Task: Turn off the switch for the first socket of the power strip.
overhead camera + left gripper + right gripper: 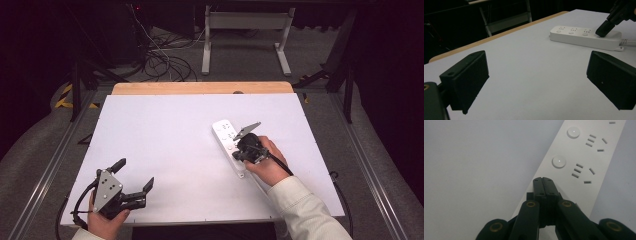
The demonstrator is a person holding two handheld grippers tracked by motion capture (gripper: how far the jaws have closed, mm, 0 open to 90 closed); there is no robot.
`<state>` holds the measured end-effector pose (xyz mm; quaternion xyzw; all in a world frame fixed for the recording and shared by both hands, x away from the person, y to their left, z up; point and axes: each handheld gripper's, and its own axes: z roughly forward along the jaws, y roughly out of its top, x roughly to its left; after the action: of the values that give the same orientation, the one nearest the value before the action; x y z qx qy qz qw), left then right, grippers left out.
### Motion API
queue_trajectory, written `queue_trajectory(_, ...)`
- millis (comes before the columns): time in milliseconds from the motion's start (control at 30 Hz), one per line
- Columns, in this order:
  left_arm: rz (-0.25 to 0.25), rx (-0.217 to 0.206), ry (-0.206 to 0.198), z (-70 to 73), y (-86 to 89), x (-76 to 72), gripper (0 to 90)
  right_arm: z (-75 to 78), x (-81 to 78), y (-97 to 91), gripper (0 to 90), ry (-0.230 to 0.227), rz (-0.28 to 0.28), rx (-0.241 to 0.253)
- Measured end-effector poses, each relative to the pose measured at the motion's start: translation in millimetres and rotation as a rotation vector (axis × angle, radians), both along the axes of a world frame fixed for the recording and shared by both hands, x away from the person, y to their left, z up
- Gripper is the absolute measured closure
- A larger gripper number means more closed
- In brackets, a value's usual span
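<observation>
Just one power strip (229,145); two grippers

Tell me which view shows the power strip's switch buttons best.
The right gripper view: the power strip is close, with two round buttons and their socket slots sharp, the shut right tool tip resting on it. The left gripper view shows the whole strip side-on, with three small buttons. The high view shows it small, partly under the hand.
</observation>
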<state>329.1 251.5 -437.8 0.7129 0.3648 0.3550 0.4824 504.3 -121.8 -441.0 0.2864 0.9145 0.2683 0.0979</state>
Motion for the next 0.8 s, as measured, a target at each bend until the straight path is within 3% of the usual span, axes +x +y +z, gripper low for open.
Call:
queue_trajectory(233,0.001,0.0,-0.002,0.2,0.4,0.0,4.2,1.1,-0.3,0.0,90.0,-0.006,0.004,-0.004)
queue_trajectory(300,0.0,-0.005,0.0,0.2,0.4,-0.1,4.2,9.1,-3.9,-1.6,90.0,-0.034,0.013,0.028)
queue_trajectory(367,0.0,-0.006,0.001,0.1,0.8,0.7,4.3,22.3,-9.8,-4.9,90.0,-0.066,0.018,0.098)
queue_trajectory(500,-0.002,-0.005,0.001,0.0,0.1,0.6,4.2,34.9,-15.1,-7.3,90.0,-0.092,0.02,0.123)
queue_trajectory(800,-0.002,-0.003,0.002,0.2,0.3,0.7,4.2,43.6,-20.9,-5.0,90.0,-0.119,0.037,0.127)
